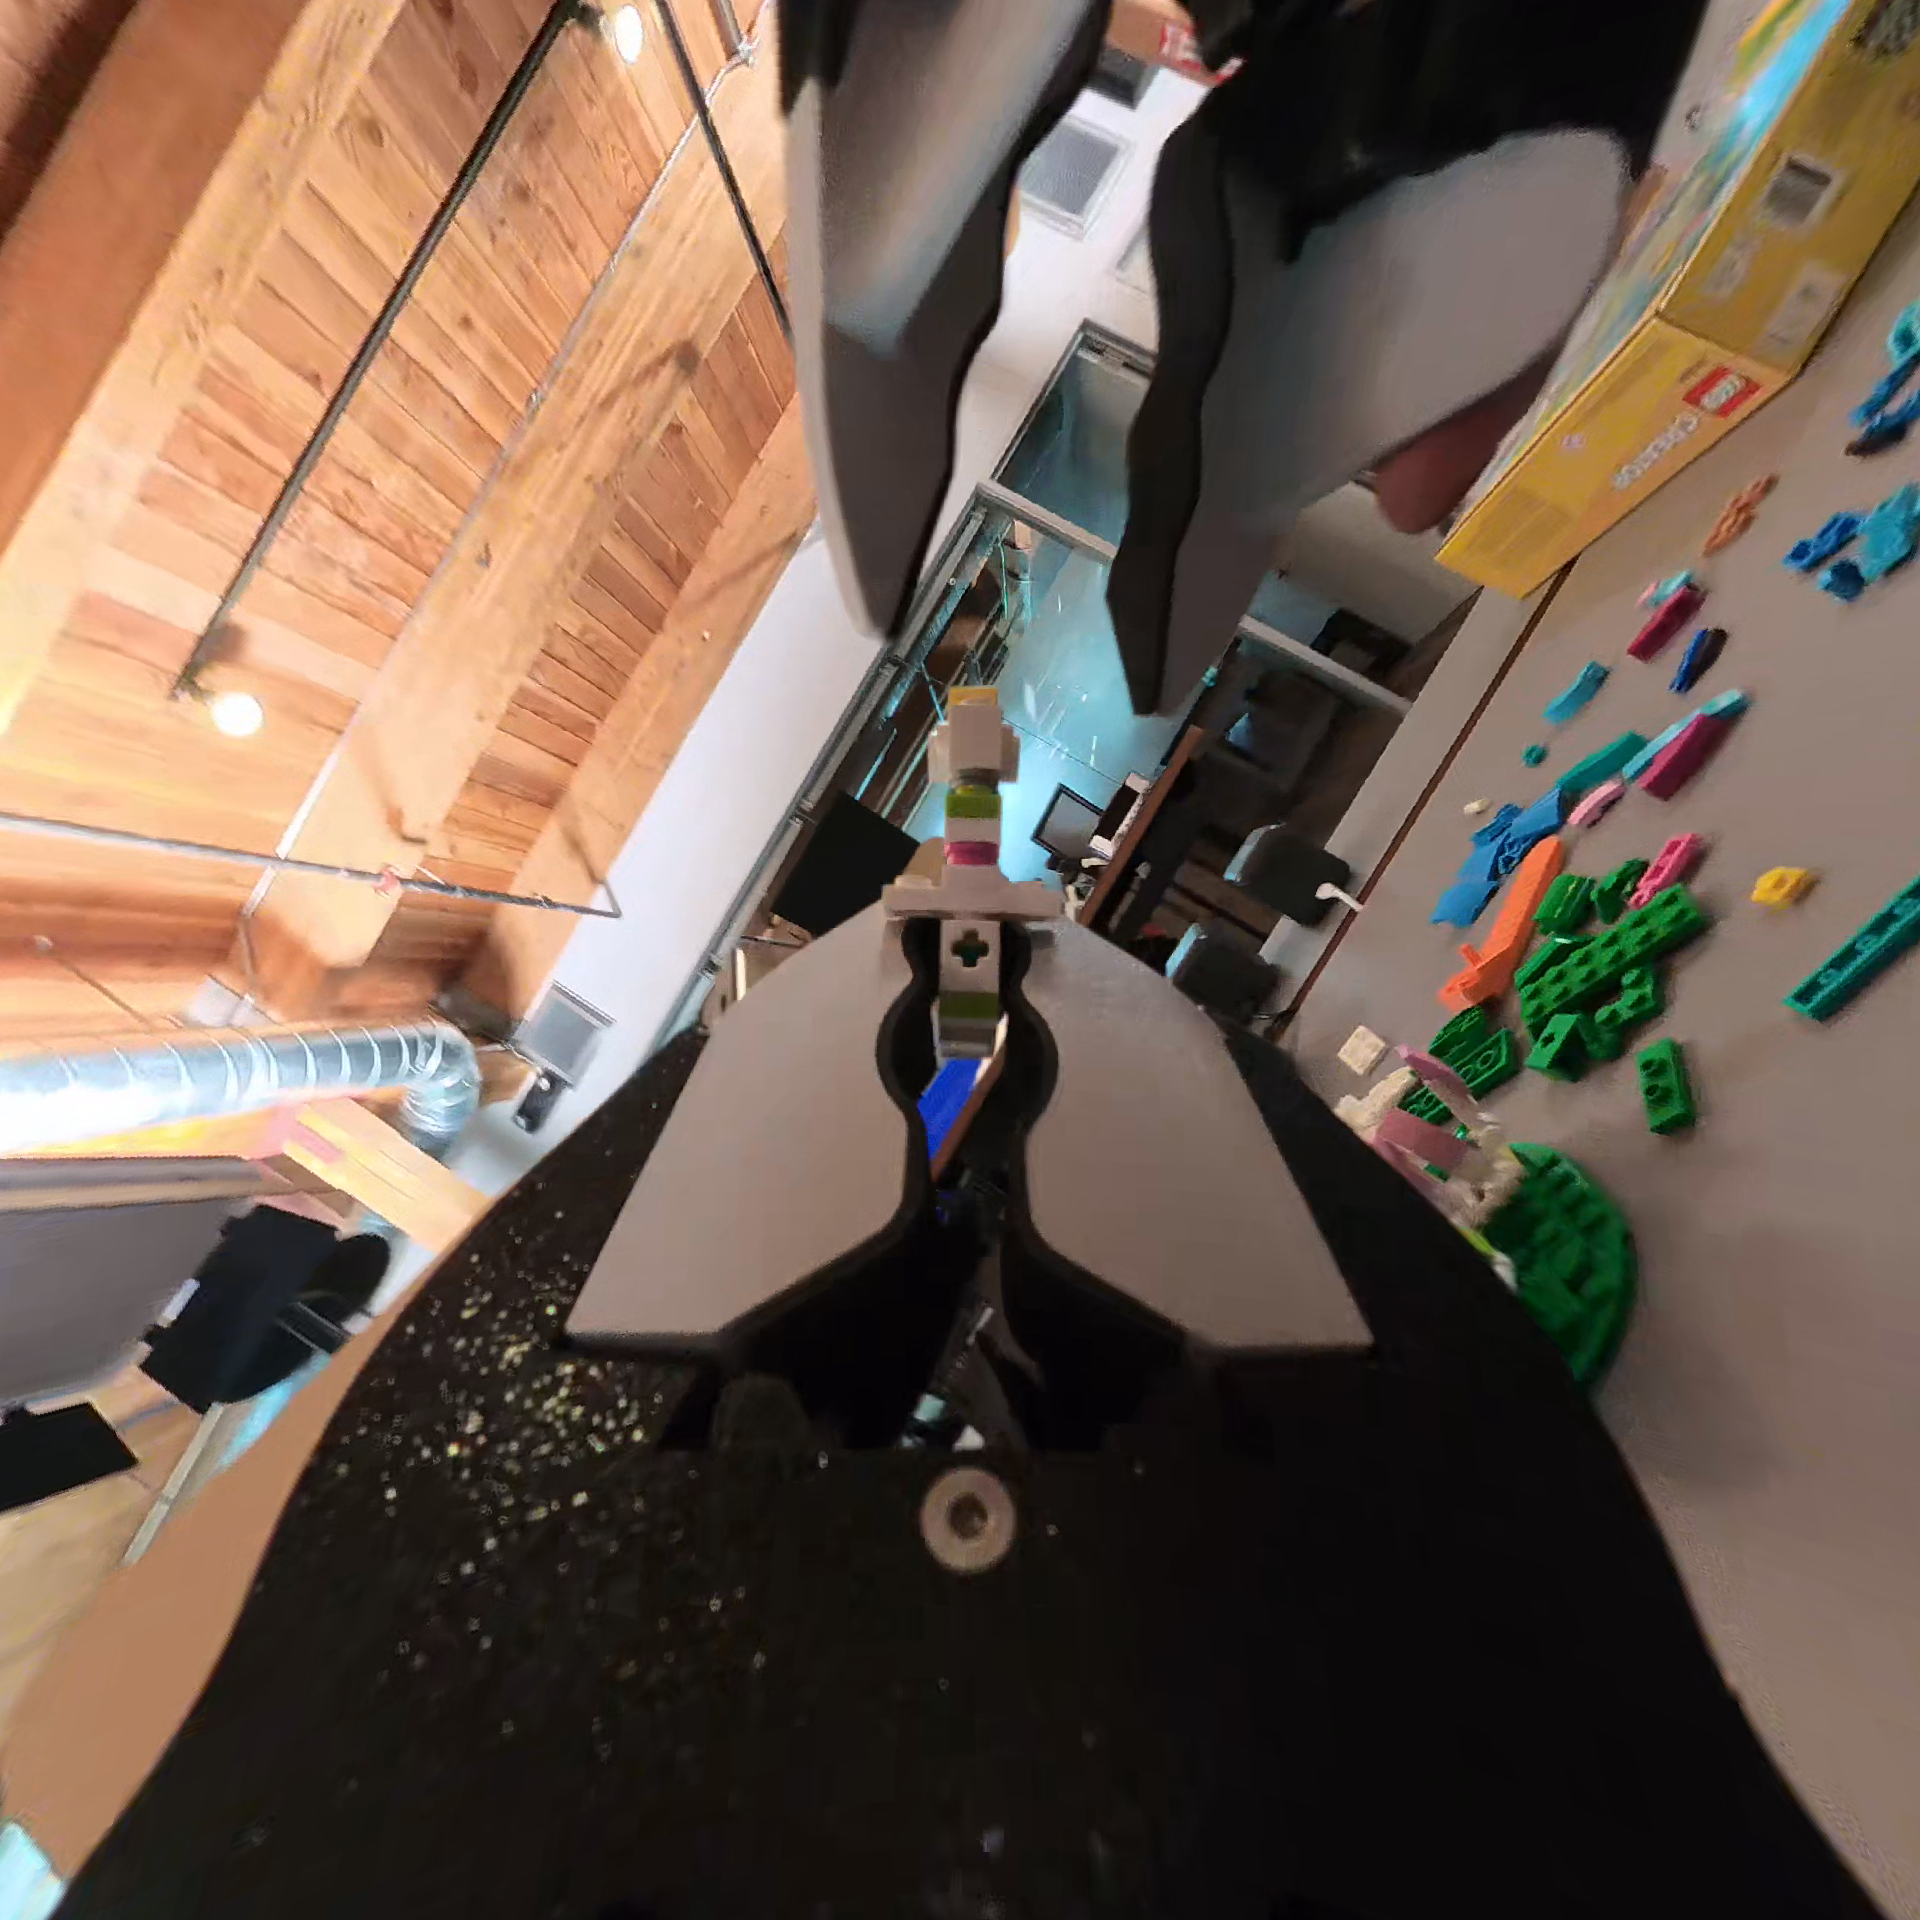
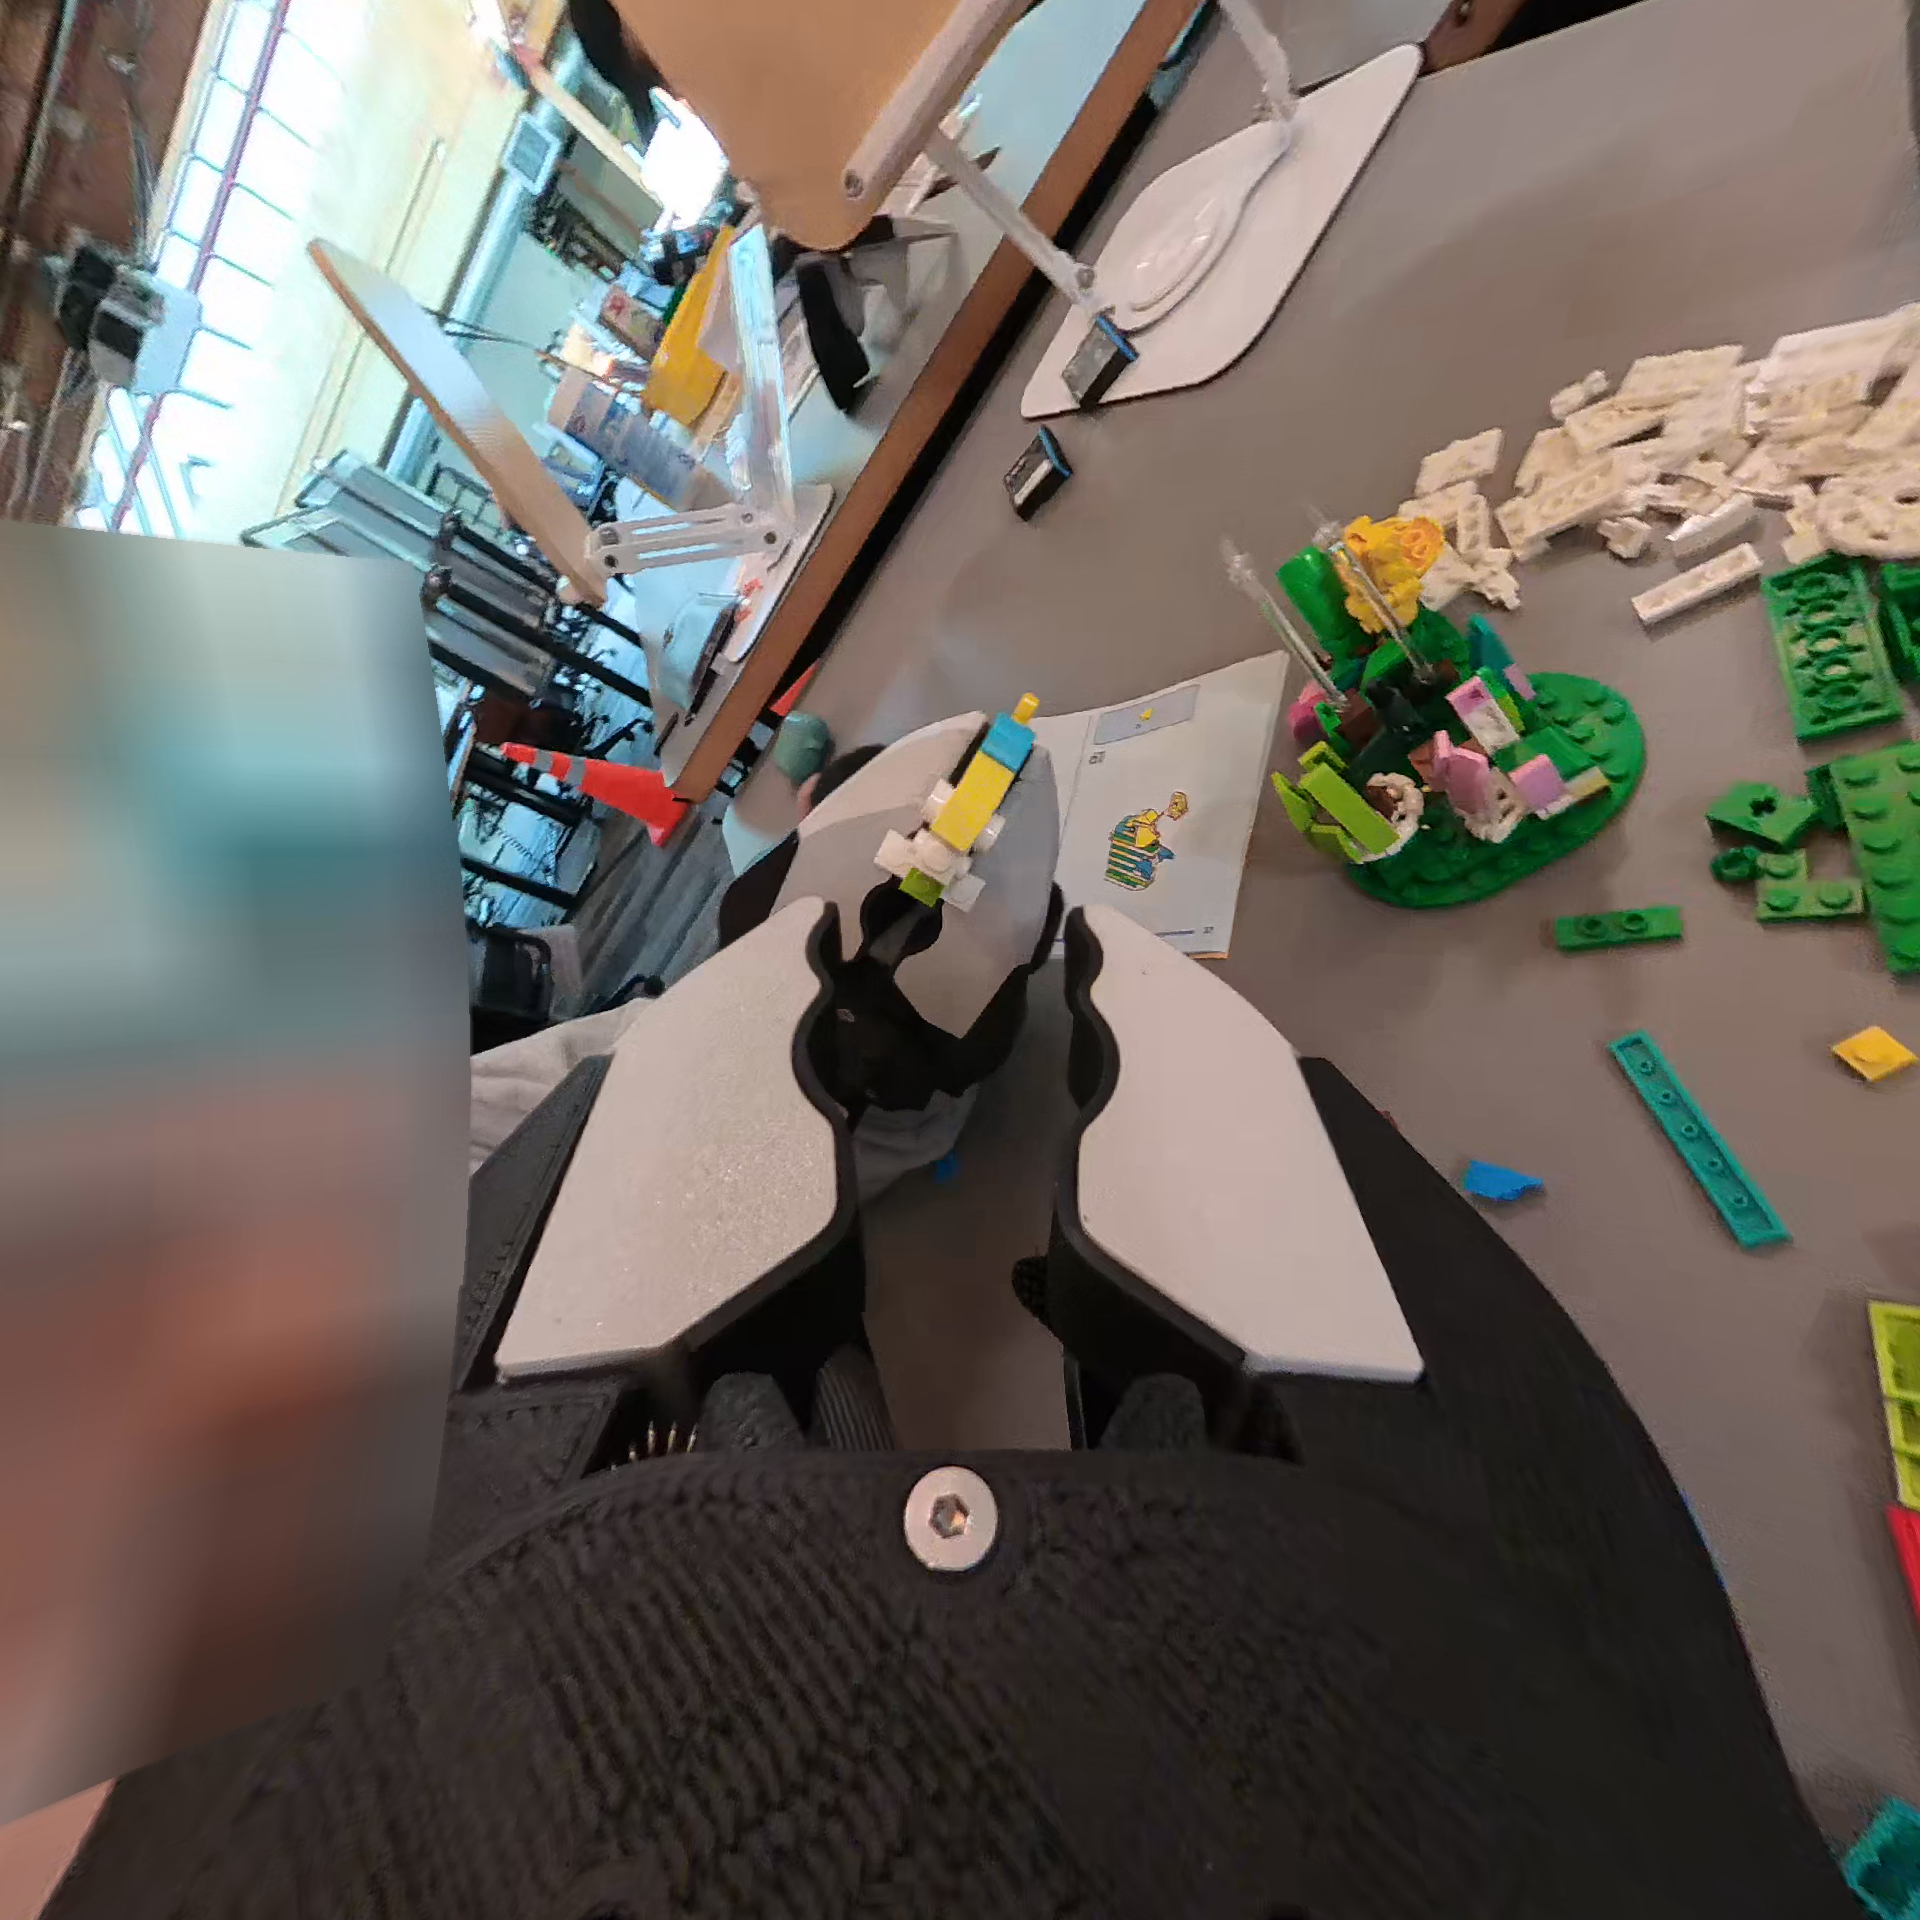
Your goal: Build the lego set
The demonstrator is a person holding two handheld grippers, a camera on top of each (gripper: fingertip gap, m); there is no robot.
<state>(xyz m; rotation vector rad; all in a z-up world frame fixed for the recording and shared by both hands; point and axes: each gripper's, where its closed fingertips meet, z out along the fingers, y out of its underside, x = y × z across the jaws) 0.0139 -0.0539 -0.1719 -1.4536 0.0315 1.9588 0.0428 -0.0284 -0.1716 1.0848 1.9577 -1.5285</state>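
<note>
My left gripper (image 1: 971, 925) is shut on a small brick stack (image 1: 971, 821) of white, lime and pink pieces and holds it in the air above the table. The same stack (image 2: 971, 805), with yellow and blue bricks, shows in the right wrist view, held by the left gripper (image 2: 935, 904). My right gripper (image 2: 945, 925) is open and empty, its fingers a short way from the stack. It also shows blurred at the top of the left wrist view (image 1: 1018, 644). A green round baseplate model (image 2: 1475, 769) with flowers and pink bricks stands on the grey table (image 2: 1455, 1039).
An open instruction booklet (image 2: 1153, 800) lies beside the model. White bricks (image 2: 1662, 457) are piled far right, green plates (image 2: 1849, 769) nearer. Loose coloured bricks (image 1: 1590, 935) and a yellow box (image 1: 1704, 270) lie on the table. A white lamp base (image 2: 1205, 260) stands at the back. My hands' fingertips stand some 4 centimetres from each other.
</note>
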